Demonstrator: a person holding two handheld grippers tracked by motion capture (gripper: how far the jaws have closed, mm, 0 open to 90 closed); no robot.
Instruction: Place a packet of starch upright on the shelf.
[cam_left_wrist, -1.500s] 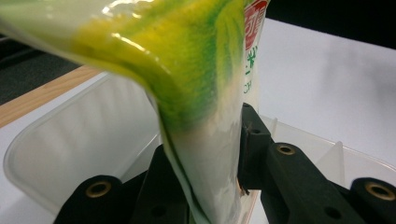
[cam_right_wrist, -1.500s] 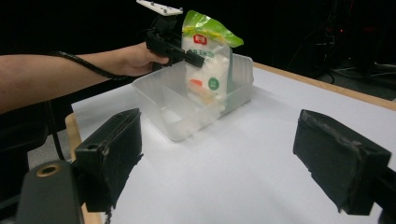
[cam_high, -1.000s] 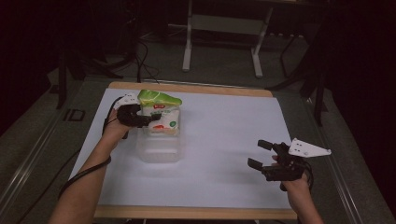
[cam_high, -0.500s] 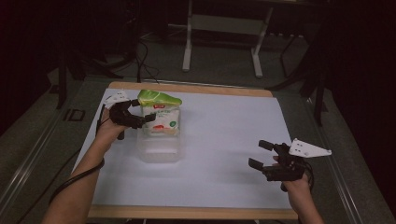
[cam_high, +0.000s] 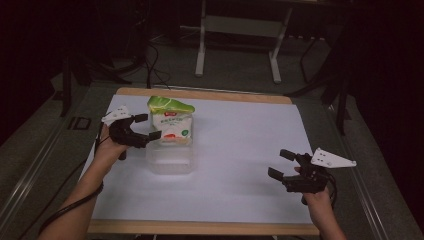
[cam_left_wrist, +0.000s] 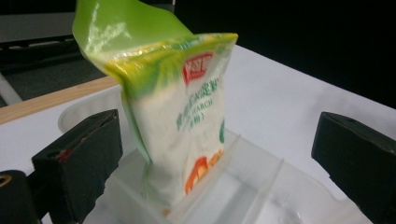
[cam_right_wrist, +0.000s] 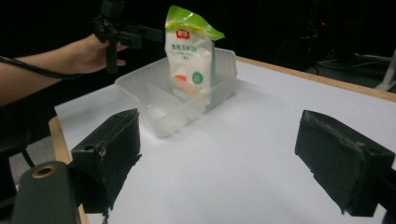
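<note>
A green-topped starch pouch (cam_high: 171, 121) is standing upright in a clear plastic container (cam_high: 170, 161) on the white table (cam_high: 240, 150), leaning toward the container's far end. In the left gripper view the pouch (cam_left_wrist: 182, 130) is sitting in one compartment, its base against a low divider (cam_left_wrist: 252, 161) that is splitting the container (cam_left_wrist: 261, 196) in two. Its green top is folding over to one side, and red and green print is showing on the white front.

The left gripper (cam_high: 145, 127) is sitting just beside the pouch on its left side, jaws spread wide — they have just been opening, and nothing is being pinched between them. From its own camera, the two black jaws are standing well clear of the pouch on either side, touching neither it nor the container. The person's left hand (cam_high: 107, 147) is gripping the handle, a cable trailing back along the forearm.

The right gripper (cam_high: 282, 165) is hovering over bare table near the front right, well apart from the container, and its jaws are gaping too — empty, with only white tabletop between them. In its view the pouch (cam_right_wrist: 189, 60) and container (cam_right_wrist: 177, 100) are showing farther off, with the left gripper (cam_right_wrist: 140, 31) beside the pouch's top.
</note>
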